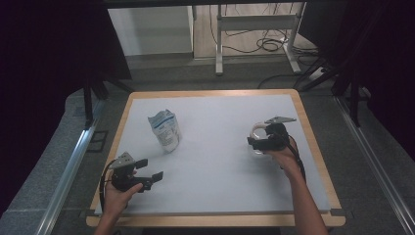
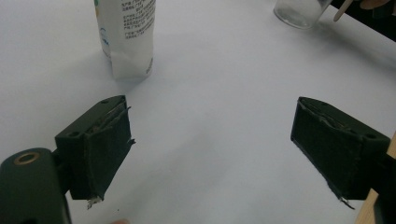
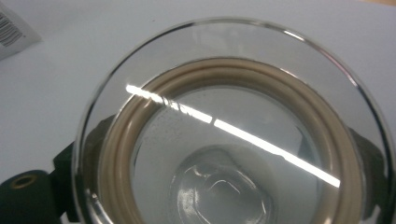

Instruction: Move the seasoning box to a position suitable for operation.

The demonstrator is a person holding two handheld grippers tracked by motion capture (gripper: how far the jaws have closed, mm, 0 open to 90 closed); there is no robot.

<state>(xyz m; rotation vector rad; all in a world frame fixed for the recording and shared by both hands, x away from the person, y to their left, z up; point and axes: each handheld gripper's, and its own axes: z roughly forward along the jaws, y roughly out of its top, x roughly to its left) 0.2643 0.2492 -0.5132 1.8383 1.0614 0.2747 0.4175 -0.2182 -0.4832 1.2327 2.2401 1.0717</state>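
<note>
On the table [image 1: 215, 196], right side at about three o'clock: right hand-held gripper [image 1: 262, 142] wrapped around the clear glass [image 1: 258, 132], jaws seen pressed to both sides of its wall through the rim in the right gripper view [image 3: 224, 140], apparently to keep it upright and steady for whatever goes in. Nothing visible inside beyond a pale ring near the bottom. Down at seven o'clock, left hand-held gripper [image 1: 148, 175] hovering low, jaws wide apart with nothing between them [image 2: 210, 154], aimed toward the white pouch [image 1: 165, 129] standing at about ten o'clock, likely lining up a grab. Count so far: one glass, one pouch, two grippers.
</note>
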